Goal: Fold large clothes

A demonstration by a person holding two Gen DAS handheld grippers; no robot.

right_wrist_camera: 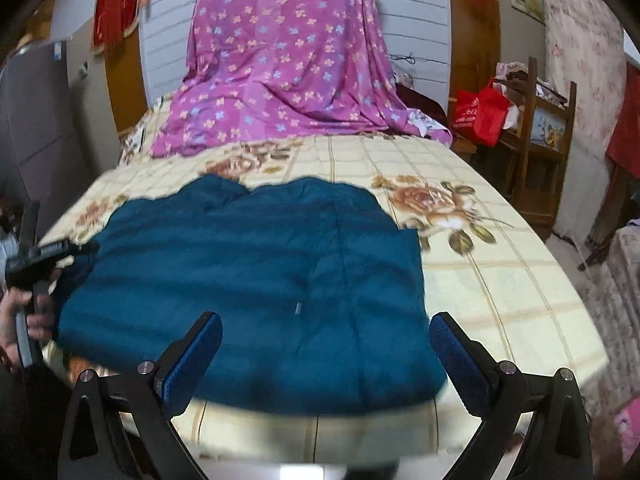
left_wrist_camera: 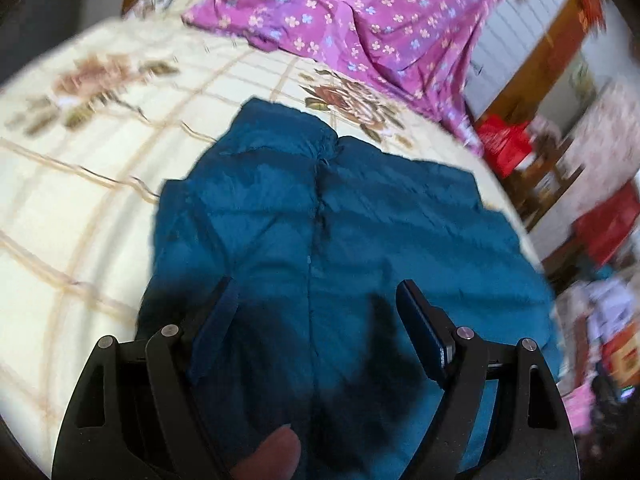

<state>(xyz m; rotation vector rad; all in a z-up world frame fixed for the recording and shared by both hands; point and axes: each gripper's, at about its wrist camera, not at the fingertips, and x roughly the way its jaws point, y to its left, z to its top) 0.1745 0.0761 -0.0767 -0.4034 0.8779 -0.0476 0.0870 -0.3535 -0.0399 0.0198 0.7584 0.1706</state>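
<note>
A large teal-blue padded jacket (left_wrist_camera: pixel 320 216) lies spread flat on a cream floral bedsheet (left_wrist_camera: pixel 80 184), its centre zip running away from me. My left gripper (left_wrist_camera: pixel 316 300) is open just above the jacket's near part, with nothing between its fingers. In the right wrist view the jacket (right_wrist_camera: pixel 248 280) lies across the bed (right_wrist_camera: pixel 500 280). My right gripper (right_wrist_camera: pixel 326 328) is open over the jacket's near hem, empty. The left gripper (right_wrist_camera: pixel 60 250) also shows in the right wrist view, at the jacket's left edge.
A purple flowered cloth (right_wrist_camera: pixel 288 68) is draped over something tall at the far end of the bed. A wooden shelf (right_wrist_camera: pixel 536 128) with a red bag (right_wrist_camera: pixel 480 114) stands to the right of the bed. A grey cabinet (right_wrist_camera: pixel 36 128) stands at the left.
</note>
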